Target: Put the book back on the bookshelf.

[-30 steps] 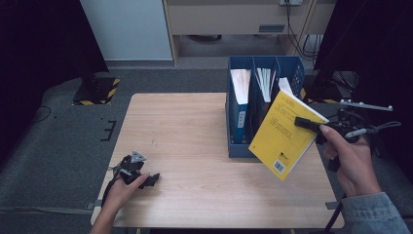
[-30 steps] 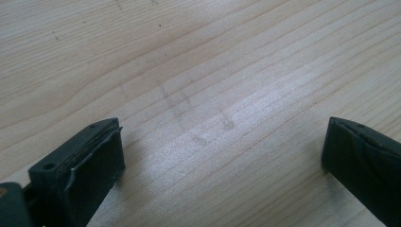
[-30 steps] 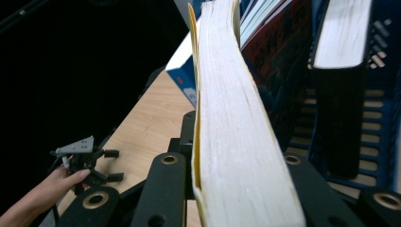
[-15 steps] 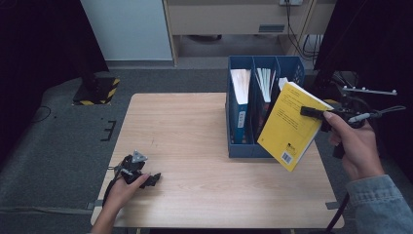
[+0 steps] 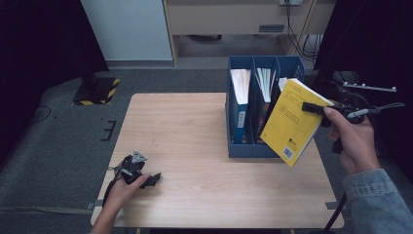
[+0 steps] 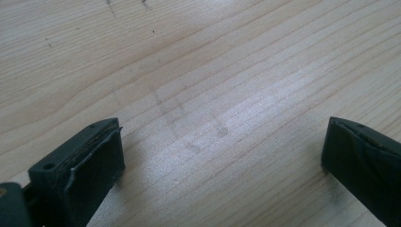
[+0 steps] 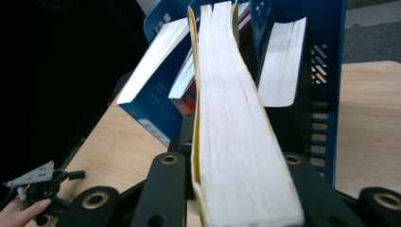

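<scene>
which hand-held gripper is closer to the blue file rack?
Right. The right hand-held gripper holds the yellow book just beside the blue file rack; the left hand-held gripper rests open on the table's near-left corner, well away.

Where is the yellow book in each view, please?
High view: the yellow book hangs tilted at the right, in front of the blue rack, clamped by the right gripper.
Right gripper view: its white page edge runs up the middle between the jaws.
Left gripper view: bare table, no book.
Shared landmark: the blue rack.
</scene>
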### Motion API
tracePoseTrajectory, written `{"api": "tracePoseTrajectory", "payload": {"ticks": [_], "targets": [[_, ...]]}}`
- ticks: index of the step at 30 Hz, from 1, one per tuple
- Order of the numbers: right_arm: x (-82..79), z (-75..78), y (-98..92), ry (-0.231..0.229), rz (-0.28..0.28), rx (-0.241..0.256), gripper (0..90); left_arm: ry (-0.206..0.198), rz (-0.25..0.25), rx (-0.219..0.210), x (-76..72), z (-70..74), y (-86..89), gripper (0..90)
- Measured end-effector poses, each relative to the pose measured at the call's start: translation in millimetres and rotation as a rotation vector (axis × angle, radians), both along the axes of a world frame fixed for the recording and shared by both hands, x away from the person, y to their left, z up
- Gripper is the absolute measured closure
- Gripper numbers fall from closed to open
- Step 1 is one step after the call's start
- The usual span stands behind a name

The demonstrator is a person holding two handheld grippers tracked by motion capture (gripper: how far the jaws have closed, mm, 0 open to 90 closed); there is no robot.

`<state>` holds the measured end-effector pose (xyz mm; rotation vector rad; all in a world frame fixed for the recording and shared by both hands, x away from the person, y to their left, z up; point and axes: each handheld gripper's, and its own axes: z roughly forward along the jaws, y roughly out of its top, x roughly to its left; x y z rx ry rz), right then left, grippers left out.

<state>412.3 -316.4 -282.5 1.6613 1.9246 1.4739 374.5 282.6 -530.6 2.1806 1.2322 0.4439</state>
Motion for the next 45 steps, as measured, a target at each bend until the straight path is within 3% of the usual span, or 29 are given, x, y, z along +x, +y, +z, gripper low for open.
{"api": "tracePoseTrajectory", "payload": {"ticks": [22,45], "targets": [[12.5,15.1,4.1,-0.008,-0.032,-0.047,74.0,-0.004,-0.006,-0.004,0.2,-0.4,-1.3,0.0],[23.7,19.9,17.1,-0.015,-0.048,-0.08,74.1,-0.009,-0.006,-0.009,-0.9,-0.9,-2.1,0.0]]}}
